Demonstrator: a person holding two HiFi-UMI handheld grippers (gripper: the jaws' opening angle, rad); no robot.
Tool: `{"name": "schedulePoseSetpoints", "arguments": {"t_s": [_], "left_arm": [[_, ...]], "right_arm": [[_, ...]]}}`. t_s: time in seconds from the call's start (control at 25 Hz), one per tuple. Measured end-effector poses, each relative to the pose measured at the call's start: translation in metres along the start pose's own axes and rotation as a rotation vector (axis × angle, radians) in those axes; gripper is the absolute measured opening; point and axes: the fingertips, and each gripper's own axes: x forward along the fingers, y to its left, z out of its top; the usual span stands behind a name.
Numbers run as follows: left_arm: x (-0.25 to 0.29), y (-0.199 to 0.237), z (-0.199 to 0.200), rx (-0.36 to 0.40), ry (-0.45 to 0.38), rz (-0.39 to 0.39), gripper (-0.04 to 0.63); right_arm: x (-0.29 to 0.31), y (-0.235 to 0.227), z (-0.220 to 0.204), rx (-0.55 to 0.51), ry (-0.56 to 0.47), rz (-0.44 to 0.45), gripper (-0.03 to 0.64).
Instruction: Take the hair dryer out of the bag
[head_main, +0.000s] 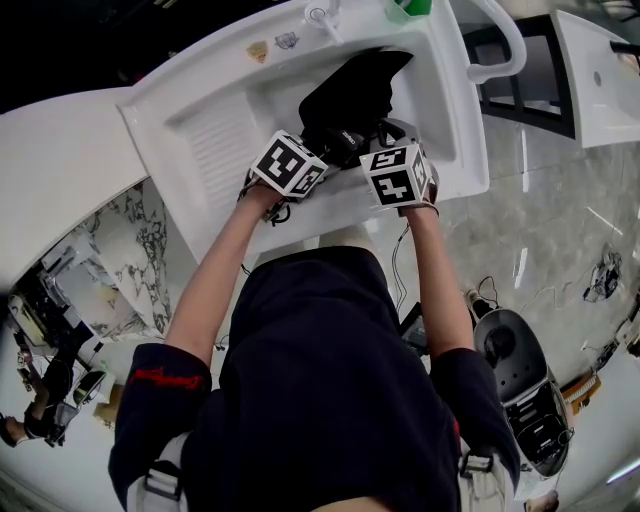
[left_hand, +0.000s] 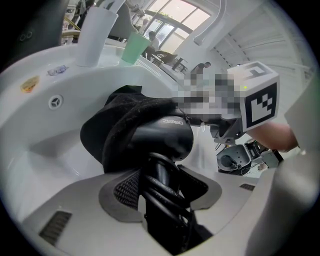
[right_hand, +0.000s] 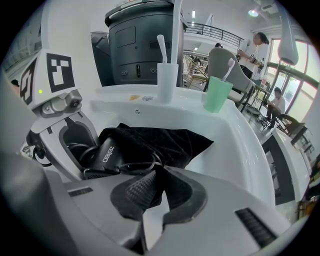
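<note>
Over the sink (head_main: 200, 130), the left gripper (left_hand: 160, 185) clamps the dryer (left_hand: 165, 137) by its handle, the head partly out of the bag (right_hand: 165, 142). The right gripper (right_hand: 157, 192) pinches the bag's edge.

A short brand word is printed in pale letters on the black body of the hair dryer (left_hand: 165, 135). It is read roughly as "ZEAEO", the middle letters being unsure. No other text can be read.

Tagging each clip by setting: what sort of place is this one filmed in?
Probably a bathroom washstand set up in a big open hall, not a home: a white sink, a green cup holding a toothbrush, and, behind them, people by tall windows.
</note>
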Motion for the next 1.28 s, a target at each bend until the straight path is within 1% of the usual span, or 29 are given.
{"name": "schedulePoseSetpoints", "arguments": {"t_s": [0.24, 0.4, 0.72, 0.96, 1.28], "left_arm": [[-0.008, -0.007, -0.007, 0.018, 0.008, -0.017, 0.224], [-0.014, -0.016, -0.008, 0.054, 0.013, -0.04, 0.224], [-0.016, -0.03, -0.019, 0.097, 0.047, -0.113, 0.224], [-0.022, -0.032, -0.024, 0.11, 0.044, -0.132, 0.224], [-0.032, -0.034, -0.032, 0.125, 0.034, -0.117, 0.224]], "right_arm": [[-0.002, 0.003, -0.001, 0.015, 0.008, -0.002, 0.051], [-0.003, 0.002, -0.002, 0.022, 0.016, -0.008, 0.051], [-0.003, 0.001, -0.006, 0.041, 0.033, -0.021, 0.051], [-0.002, 0.001, -0.008, 0.056, 0.049, -0.033, 0.052], [-0.006, 0.004, -0.008, 0.084, 0.048, -0.035, 0.052]]}}
